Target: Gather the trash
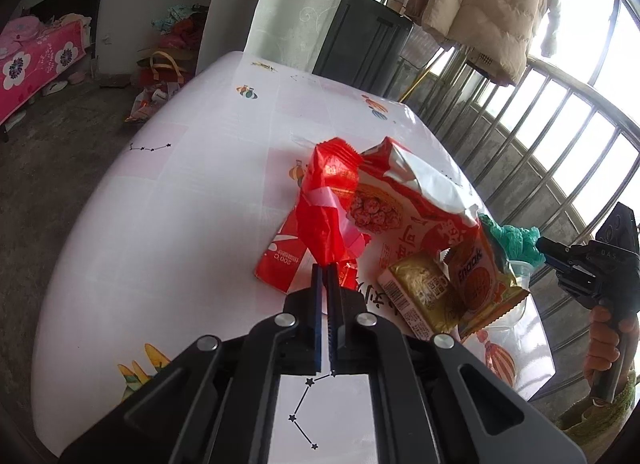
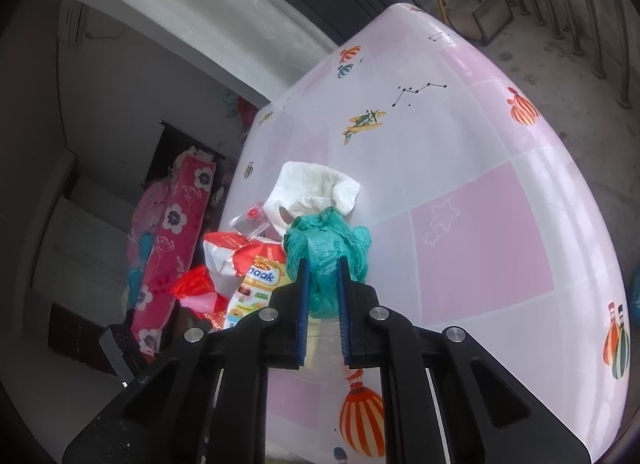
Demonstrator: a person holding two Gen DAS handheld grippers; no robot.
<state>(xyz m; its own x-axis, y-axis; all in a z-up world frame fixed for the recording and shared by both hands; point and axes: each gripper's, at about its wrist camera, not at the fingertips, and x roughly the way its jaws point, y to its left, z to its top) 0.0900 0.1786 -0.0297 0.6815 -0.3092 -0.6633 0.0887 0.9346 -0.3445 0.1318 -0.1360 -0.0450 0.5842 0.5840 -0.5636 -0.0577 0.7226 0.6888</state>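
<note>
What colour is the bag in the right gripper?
Teal green bag, clearest in the right wrist view, pinched in the right gripper.

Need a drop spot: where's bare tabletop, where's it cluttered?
Bare: the table's pink-and-white squares right of the teal bag, out to the edge, and the far end past the white cloth. Also left of the red wrapper. Crowded: the snack packets between both grippers.

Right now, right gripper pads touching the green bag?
Touching. Right wrist view: the right gripper has both blue pads pressed into the crumpled green bag, squeezing it between them.
</note>
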